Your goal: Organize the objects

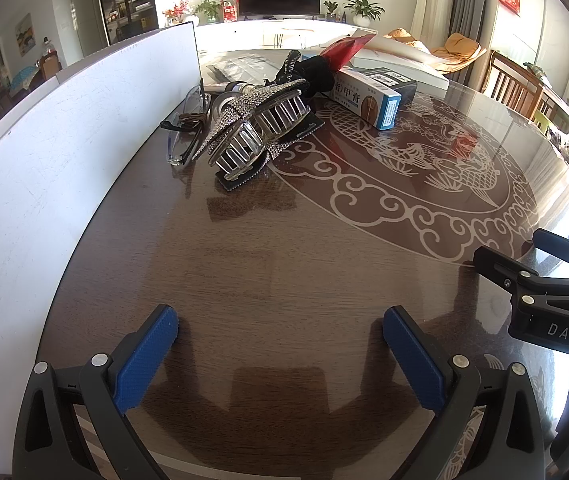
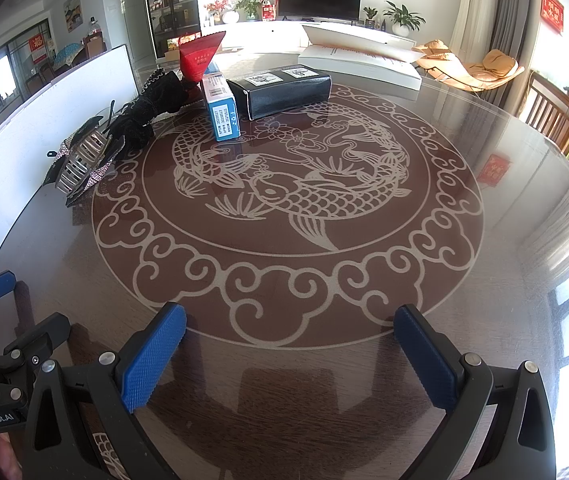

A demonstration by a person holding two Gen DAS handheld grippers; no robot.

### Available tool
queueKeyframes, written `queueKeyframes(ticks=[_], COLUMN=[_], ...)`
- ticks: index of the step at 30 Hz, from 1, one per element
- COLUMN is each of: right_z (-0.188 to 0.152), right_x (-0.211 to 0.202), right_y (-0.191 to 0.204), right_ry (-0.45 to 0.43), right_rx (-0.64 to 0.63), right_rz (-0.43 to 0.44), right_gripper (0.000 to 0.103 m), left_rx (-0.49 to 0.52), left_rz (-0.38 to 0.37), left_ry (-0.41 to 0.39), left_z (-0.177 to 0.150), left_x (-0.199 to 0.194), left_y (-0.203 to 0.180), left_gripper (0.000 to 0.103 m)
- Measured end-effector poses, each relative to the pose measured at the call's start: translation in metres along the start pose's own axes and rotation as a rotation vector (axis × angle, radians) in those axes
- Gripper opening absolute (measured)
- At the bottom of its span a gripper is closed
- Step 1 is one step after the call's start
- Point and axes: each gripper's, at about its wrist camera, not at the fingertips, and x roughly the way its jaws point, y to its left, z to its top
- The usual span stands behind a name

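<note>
Rhinestone-studded hair claw (image 1: 254, 126), clear teeth

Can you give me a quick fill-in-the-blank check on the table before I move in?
1. Both the left gripper and the right gripper are ____.
2. The blue-and-white box stands beside a ____ box.
3. The rhinestone hair claw lies near the ____ board.
4. The table bears a ____ design.

Answers: open; black; white; fish
</note>
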Motion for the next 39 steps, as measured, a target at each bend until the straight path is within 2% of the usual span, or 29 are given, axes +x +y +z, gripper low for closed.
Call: queueKeyframes(ticks=[17, 22, 25, 30, 31, 33, 34, 35, 36, 37, 38, 39], right_z=[0.0, 0.0, 0.0, 0.0, 0.0, 0.0, 0.0, 0.0, 0.0, 0.0, 0.0, 0.0], right_x=[0.0, 0.0, 0.0, 0.0, 0.0, 0.0, 0.0, 0.0, 0.0, 0.0, 0.0, 0.0], right_y=[0.0, 0.0, 0.0, 0.0, 0.0, 0.0, 0.0, 0.0, 0.0, 0.0, 0.0, 0.0], right_ry=[0.0, 0.0, 0.0, 0.0, 0.0, 0.0, 0.0, 0.0, 0.0, 0.0, 0.0, -0.001], right_rx=[0.0, 0.0, 0.0, 0.0, 0.0, 0.0, 0.0, 0.0, 0.0, 0.0, 0.0, 0.0], right_rz=[0.0, 0.0, 0.0, 0.0, 0.0, 0.0, 0.0, 0.0, 0.0, 0.0, 0.0, 0.0], right_gripper=[0.103, 0.103, 0.103, 0.103, 0.103, 0.103, 0.103, 0.103, 0.103, 0.103, 0.103, 0.103], left_rx=[0.003, -0.041, -0.021, 0.144, 0.164, 0.205, 0.219, 0.229, 0.246, 0.249, 0.246, 0.238], left_rz=[-0.002, -0.044, -0.057, 0.045, 0.051, 0.046, 0.02, -0.004, 0.019, 0.0, -0.03, -0.062], left_ry=[0.007, -0.022, -0.056, -0.133, -0.121, -0.042, -0.017, -0.024, -0.057, -0.069, -0.074, -0.068], left_z=[-0.003, 0.002, 0.023, 0.093, 0.105, 0.122, 0.124, 0.123, 0.118, 0.112, 0.104, 0.092], left_x=[-0.003, -0.01, -0.009, 0.009, 0.02, 0.044, 0.052, 0.052, 0.047, 0.039, 0.029, 0.02], left_y=[-0.001, 0.006, 0.01, 0.001, 0.0, -0.005, -0.006, -0.008, -0.01, -0.01, -0.01, -0.009], left_gripper=[0.103, 0.103, 0.103, 0.103, 0.103, 0.103, 0.098, 0.076, 0.066, 0.051, 0.031, 0.027])
